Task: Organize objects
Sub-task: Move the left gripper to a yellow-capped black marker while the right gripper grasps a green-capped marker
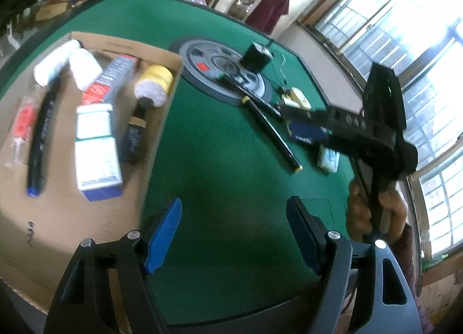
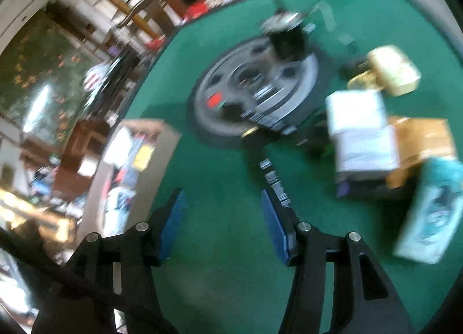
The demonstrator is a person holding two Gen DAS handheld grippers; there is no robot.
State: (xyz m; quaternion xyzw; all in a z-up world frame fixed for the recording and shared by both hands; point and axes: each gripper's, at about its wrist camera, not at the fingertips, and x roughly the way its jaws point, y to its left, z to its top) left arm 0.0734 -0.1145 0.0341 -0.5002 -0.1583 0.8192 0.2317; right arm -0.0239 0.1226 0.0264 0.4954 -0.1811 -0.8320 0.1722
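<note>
Grippers, 2, both spread wide and holding nothing, above green table (image 1: 231, 160).
Right gripper (image 2: 222, 227) nears black pen (image 1: 272, 131), lower centre; motion blur risks a glancing miss. Left gripper (image 1: 234, 235) idles.

Shallow cardboard box (image 1: 162, 119) on left holds white bottles (image 1: 84, 69), blue-white carton (image 1: 95, 157), black marker (image 1: 43, 134), yellow tape roll (image 1: 154, 85); loose on green felt at right: long black pen (image 1: 272, 134), yellow case (image 2: 393, 69), white box (image 2: 361, 134), teal box (image 2: 431, 215).
</note>
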